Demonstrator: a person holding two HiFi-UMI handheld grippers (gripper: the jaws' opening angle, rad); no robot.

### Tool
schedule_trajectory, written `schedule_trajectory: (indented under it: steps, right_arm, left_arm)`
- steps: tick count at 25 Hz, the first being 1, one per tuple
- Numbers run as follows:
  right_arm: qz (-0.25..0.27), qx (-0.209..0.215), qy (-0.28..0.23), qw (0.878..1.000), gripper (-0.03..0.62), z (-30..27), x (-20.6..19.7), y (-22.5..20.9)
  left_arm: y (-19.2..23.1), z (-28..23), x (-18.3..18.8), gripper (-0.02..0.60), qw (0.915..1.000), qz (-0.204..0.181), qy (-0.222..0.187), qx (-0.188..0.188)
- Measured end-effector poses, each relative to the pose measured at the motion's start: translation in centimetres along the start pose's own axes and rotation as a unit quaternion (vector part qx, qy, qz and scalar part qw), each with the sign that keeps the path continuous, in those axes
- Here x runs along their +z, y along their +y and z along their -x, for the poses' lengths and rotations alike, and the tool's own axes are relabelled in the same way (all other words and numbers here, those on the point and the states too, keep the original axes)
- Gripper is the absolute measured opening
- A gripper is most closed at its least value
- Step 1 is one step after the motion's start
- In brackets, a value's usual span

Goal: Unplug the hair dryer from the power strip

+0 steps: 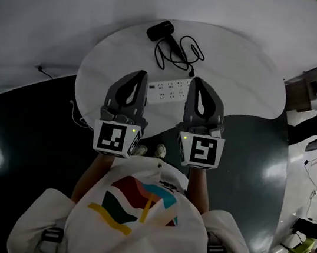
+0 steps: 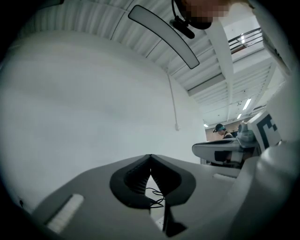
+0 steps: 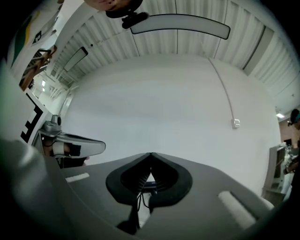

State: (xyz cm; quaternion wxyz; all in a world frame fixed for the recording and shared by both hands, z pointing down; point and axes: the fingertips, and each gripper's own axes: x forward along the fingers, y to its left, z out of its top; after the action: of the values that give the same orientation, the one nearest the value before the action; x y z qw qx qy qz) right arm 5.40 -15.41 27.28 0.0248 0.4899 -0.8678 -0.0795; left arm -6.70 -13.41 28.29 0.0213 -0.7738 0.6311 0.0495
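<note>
Head view, your left gripper (image 1: 137, 78) and right gripper (image 1: 201, 85), jaws pressed together on nothing, covering both ends of the white power strip (image 1: 167, 88), black hair dryer (image 1: 160, 31) and coiled cord (image 1: 179, 52) beyond on round table (image 1: 246, 65).

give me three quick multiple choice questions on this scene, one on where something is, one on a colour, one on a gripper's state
1. Where does the hair dryer lie?
A) inside a box
B) on the table, beyond the power strip
C) in a drawer
2. What colour is the power strip?
A) black
B) red
C) white
3. How do the left gripper fingers stand?
A) shut, empty
B) wide apart
C) shut on the hair dryer

Answers: 1 B, it rests near the table's far edge; 2 C, its casing is white; 3 A, the fingers meet at the tips with nothing clamped.
</note>
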Motion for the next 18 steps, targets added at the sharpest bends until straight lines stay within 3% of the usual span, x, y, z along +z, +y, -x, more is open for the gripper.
schedule_trajectory:
  steps: [8,18]
  right_arm:
    - [0.003,0.02,0.024,0.999,0.012,1.4,-1.0,2.0]
    - [0.003,0.008,0.028,1.0,0.012,0.5,-1.6,0.5]
  left_arm:
    - [-0.7,1.0,0.2,0.0,1.0,-0.001,-0.008,0.002]
    - [-0.1,0.0,0.2,0.0,1.0,0.001,-0.005,0.007]
